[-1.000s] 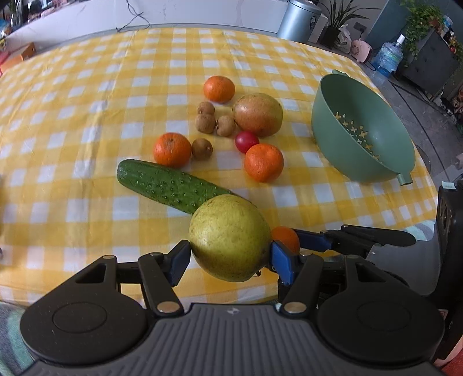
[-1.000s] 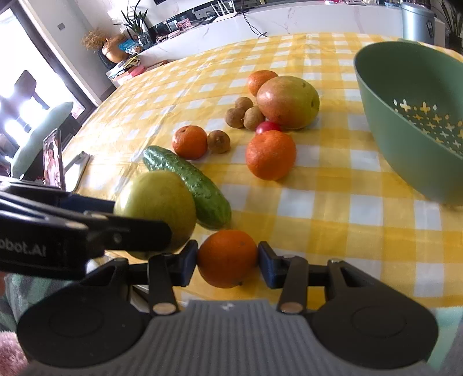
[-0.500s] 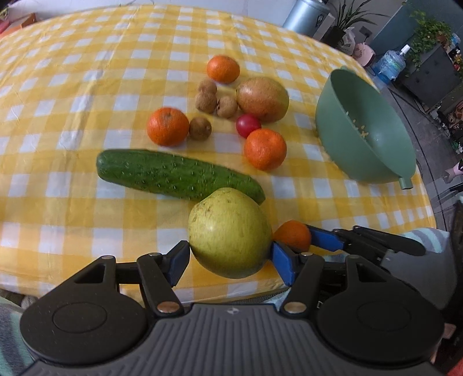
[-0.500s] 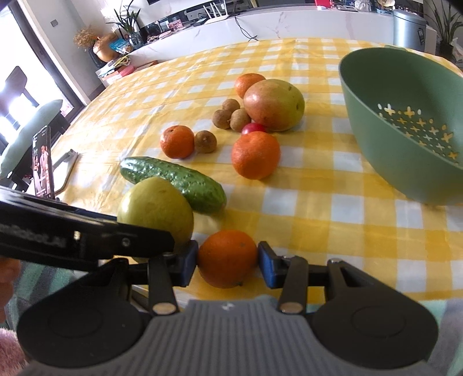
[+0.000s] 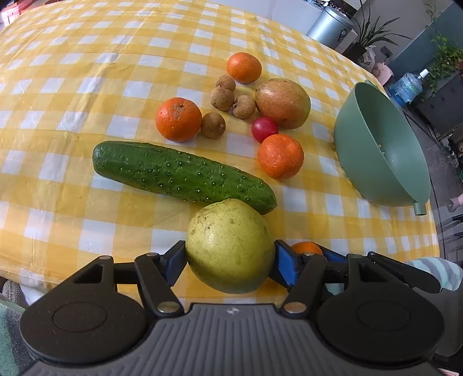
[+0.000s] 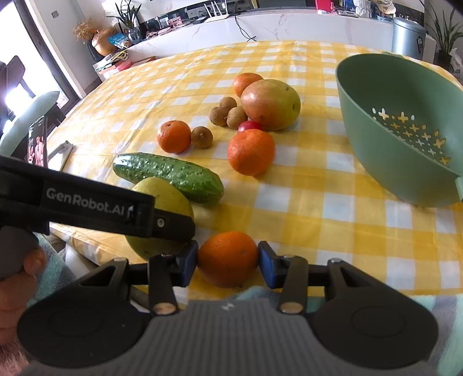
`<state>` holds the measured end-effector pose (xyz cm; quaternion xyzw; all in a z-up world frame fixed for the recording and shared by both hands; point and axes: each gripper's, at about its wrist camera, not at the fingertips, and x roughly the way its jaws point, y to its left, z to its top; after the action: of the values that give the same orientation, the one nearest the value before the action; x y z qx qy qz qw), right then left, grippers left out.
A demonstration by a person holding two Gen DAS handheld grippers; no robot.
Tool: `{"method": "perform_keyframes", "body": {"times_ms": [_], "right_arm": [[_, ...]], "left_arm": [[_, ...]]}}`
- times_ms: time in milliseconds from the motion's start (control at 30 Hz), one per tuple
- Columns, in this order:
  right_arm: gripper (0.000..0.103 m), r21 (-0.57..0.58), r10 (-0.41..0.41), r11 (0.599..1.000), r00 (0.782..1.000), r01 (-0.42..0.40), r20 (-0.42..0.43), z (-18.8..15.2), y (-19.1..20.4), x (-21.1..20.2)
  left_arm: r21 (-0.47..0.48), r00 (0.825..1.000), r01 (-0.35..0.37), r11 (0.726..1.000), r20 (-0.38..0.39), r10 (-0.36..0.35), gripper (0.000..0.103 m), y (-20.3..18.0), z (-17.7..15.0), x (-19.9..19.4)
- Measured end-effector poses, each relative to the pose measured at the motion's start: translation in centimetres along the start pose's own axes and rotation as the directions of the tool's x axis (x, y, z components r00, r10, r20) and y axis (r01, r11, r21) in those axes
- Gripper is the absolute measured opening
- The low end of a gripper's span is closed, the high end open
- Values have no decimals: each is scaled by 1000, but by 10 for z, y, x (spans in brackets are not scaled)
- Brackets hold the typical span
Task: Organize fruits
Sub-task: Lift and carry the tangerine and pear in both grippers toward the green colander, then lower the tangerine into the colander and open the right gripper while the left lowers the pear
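My left gripper is shut on a yellow-green pear, held above the table's near edge. My right gripper is shut on an orange, just right of the left one; the pear also shows in the right wrist view behind the left gripper's arm. On the yellow checked cloth lie a cucumber, three more oranges, a red-green mango, a small red fruit and several small brown fruits. A green colander stands tilted at the right.
The table's near edge lies just beneath both grippers. A phone on a stand is at the left beyond the table. A metal bin and plants stand behind the far side.
Both grippers, still holding their fruit, have moved forward and up over the table. The fruits on the cloth have not moved.
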<state>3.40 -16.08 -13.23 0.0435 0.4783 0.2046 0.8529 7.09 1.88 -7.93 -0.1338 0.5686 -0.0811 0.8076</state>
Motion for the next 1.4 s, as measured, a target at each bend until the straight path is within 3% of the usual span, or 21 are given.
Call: {"method": "perform_keyframes", "body": {"times_ms": [300,500,800,1000,1233,1400], "right_arm": [[42,3,-13,1000,999,13,31,1,0,-9],[42,5,-18,1000,995,18,100,7,-4,-35],[42,-3,-120,992,961,124,250,29,-31,-88],[42,-1,-194,979,930,204,313,50,-60,-115],[42,25,-266,962,907,272,326,70,-100,-123],[42,30,-289,956,914,293,284,78,-127,-112]], "left_arm": [[37,998,-54,998,45,52,74,-10,-5,-12],[127,986,-114,985,138,96,74,-37,-4,-42],[264,974,-59,963,225,-2,74,-99,11,-79],[335,972,-17,942,228,-63,74,-139,27,-82],[393,972,-12,920,221,-82,74,-176,48,-66],[438,981,-22,899,185,-66,74,-197,61,-44]]}}
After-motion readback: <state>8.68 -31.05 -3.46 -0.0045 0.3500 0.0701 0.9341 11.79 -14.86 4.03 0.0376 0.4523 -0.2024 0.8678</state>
